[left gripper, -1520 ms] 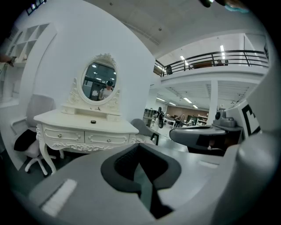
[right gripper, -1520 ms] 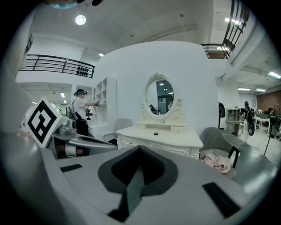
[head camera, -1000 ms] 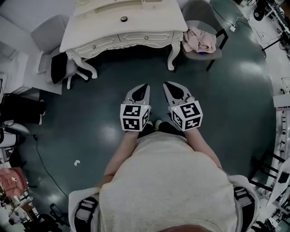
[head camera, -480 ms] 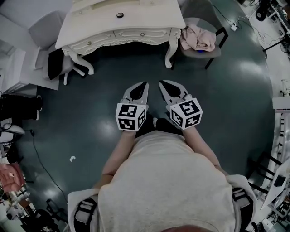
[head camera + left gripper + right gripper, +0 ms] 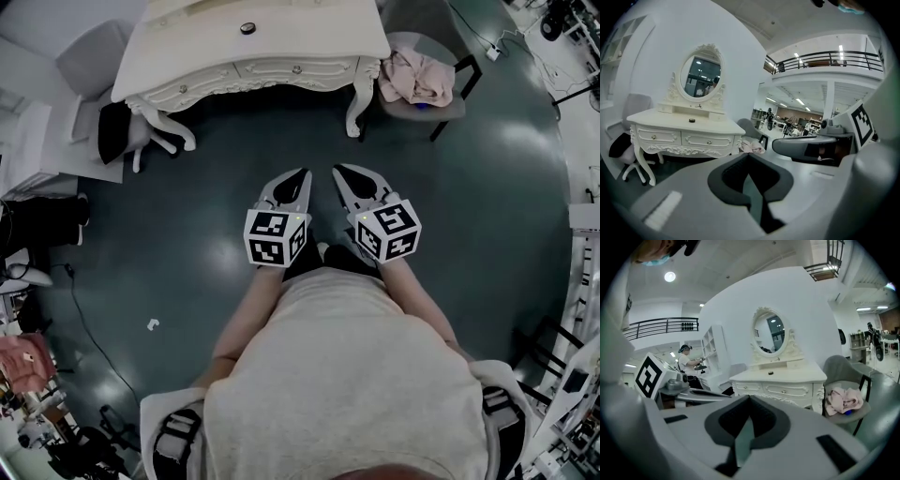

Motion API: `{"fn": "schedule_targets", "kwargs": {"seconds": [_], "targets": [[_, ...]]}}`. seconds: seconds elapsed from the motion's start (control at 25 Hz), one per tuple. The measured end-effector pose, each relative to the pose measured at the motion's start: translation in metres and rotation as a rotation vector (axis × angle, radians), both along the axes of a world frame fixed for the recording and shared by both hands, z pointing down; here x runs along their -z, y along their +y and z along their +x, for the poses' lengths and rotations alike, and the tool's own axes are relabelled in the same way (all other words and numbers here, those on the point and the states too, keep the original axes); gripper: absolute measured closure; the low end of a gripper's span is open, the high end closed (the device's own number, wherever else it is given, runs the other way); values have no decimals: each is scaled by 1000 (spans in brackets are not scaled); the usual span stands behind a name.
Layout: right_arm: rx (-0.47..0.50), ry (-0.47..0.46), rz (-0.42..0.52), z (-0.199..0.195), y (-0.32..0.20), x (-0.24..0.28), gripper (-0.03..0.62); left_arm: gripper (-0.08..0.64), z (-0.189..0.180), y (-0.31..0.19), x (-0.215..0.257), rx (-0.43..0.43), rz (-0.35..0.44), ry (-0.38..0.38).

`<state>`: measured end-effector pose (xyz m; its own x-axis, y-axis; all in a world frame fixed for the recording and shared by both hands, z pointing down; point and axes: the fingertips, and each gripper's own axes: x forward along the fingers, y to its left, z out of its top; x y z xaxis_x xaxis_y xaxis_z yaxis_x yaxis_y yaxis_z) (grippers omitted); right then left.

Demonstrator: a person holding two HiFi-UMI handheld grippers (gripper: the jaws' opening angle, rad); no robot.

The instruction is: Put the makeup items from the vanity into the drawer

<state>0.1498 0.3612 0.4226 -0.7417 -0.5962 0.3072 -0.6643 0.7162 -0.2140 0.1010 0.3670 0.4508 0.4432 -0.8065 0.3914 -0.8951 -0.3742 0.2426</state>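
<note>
The white vanity [image 5: 187, 56] stands across the dark floor from me, its two front drawers [image 5: 267, 71] shut. One small dark round makeup item [image 5: 247, 27] lies on its top, also seen as the round item [image 5: 692, 120] below the oval mirror [image 5: 700, 77] and as the round item [image 5: 770, 372]. My left gripper [image 5: 304, 172] and right gripper [image 5: 337, 170] hover side by side over the floor, well short of the vanity. Both are shut with nothing between the pads. The left gripper [image 5: 748, 154] and right gripper [image 5: 749, 397] point toward the vanity.
A grey chair with a pink cloth [image 5: 417, 80] stands right of the vanity. A pale chair [image 5: 94, 61] with a dark item [image 5: 112, 131] stands at its left. A cable and a paper scrap [image 5: 152, 323] lie on the floor at left. A person [image 5: 689, 362] works far off.
Both grippers have shifted slightly together, still shut and side by side. The vanity sits a little higher in the head view than a second ago.
</note>
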Motion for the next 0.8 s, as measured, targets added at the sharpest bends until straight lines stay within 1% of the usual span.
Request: {"fn": "schedule_targets", "kwargs": {"seconds": [0.12,0.28,0.44,0.68,0.8], "targets": [[-14,9,-5,-3,-23,-4,584,551,-8,-27,-1,-3,2,0],[-48,13,2,-11,-73,-4,584,551,-23,-74,0,3,7,12],[-43,42,16,-36,-125,-4,584,551,-45,-125,5,-23,3,17],[-60,0,60,-75,-204,16,584,551,-89,-209,29,-36,58,-9],[-76,-3,58,-94,-233,20,584,551,-108,-237,34,-48,60,-13]]}}
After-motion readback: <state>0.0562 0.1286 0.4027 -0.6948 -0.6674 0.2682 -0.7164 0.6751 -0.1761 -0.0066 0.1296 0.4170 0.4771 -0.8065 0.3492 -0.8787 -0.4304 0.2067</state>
